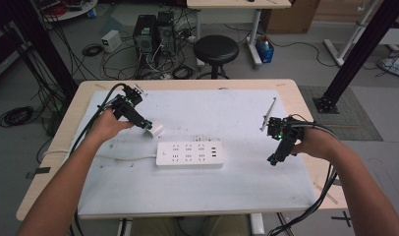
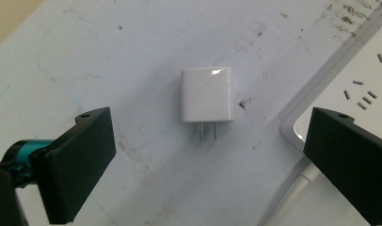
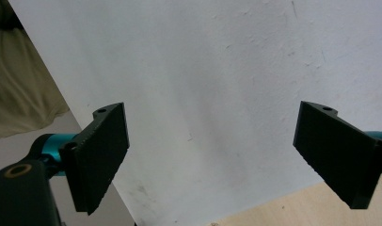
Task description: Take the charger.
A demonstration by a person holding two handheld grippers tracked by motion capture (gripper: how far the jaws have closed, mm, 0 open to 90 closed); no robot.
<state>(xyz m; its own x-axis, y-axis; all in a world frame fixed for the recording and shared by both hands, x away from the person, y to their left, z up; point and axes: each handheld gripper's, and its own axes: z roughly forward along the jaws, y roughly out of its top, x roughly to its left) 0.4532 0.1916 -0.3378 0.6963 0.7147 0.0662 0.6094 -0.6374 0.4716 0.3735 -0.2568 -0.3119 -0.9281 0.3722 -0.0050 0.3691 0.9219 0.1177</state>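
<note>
Black jaws of the left gripper (image 2: 205, 155) stand wide apart, nothing between the pads, nothing held. In the left gripper view the white plug adapter (image 2: 207, 94) lies flat on the white mat (image 2: 132, 56) just ahead of the gap between the jaws, its two metal prongs pointing back toward the gripper. Adapter untouched. White power strip (image 2: 354, 84) sits just beside it on that view's right, its cable running down past the right-hand jaw. High view: left gripper (image 1: 144, 124) tilted down right at the adapter (image 1: 155, 129), which lies just above the strip's (image 1: 189, 154) left end. Right gripper (image 1: 273, 160) is well apart, near the mat's right edge, pointing down. Right gripper view: jaws spread wide, empty, over bare mat (image 3: 217, 70), with the wooden table (image 3: 283, 207) edge at the bottom.
</note>
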